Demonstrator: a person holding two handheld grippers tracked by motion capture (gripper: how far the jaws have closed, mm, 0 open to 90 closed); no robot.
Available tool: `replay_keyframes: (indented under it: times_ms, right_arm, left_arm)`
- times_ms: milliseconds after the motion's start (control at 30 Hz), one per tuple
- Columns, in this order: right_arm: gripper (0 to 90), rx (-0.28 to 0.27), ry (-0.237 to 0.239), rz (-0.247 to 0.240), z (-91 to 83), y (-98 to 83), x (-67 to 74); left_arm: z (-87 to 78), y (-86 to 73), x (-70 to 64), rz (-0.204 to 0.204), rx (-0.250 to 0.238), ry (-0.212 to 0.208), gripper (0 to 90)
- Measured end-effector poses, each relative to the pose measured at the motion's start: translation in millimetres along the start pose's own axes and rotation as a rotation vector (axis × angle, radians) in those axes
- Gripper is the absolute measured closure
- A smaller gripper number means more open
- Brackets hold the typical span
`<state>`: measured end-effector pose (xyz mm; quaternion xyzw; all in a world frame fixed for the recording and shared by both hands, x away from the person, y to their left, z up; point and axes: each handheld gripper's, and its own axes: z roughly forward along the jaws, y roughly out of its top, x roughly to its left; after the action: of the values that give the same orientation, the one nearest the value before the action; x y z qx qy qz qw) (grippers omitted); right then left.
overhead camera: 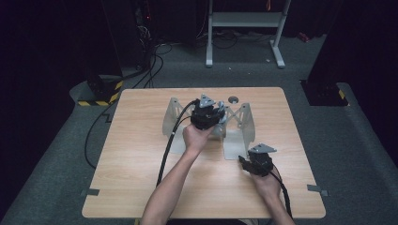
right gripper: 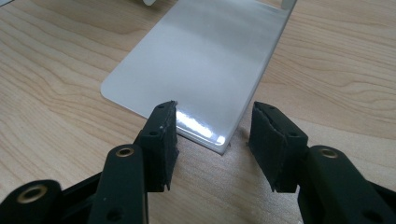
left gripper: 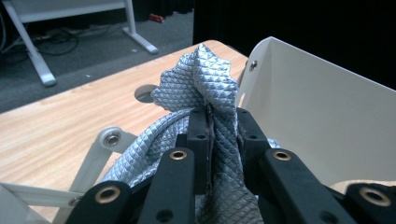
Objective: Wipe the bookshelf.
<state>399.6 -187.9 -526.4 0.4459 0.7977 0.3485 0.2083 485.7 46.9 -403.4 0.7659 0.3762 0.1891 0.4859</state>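
Grey cloth point(left gripper: 201, 88) pinched in left gripper point(left gripper: 223, 135).

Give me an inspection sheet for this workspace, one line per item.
Surface: wooden table, round hole near far edge.
Job's things: grey quilted cloth; white metal rack, base plate flat on the table.
Clutter: tape tabs at table edges.
Grippers: left gripper shut on the cloth; right gripper open at the plate's corner.
Cables: black cable trails from left gripper.
Surroundings: grey carpet, white stand, dark curtains.
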Motion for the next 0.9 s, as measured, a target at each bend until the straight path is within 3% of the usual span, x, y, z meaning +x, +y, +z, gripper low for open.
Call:
replay_keyframes:
  times_ms: [167,467,900]
  right_arm:
    - [51.7,0.0,0.0,-0.001,0.0,0.0,0.0]
    - [51.7,0.0,0.0,-0.001,0.0,0.0,0.0]
    - [52.3,-0.001,0.001,-0.002,0.0,0.0,0.3]
  left_arm:
    - [10.1,-6.9,3.8,0.006,0.033,0.016,79.1]
    - [32.9,-27.3,7.0,-0.007,0.123,0.007,79.0]
    - [51.0,-55.7,4.6,-0.02,0.219,-0.009,79.1]
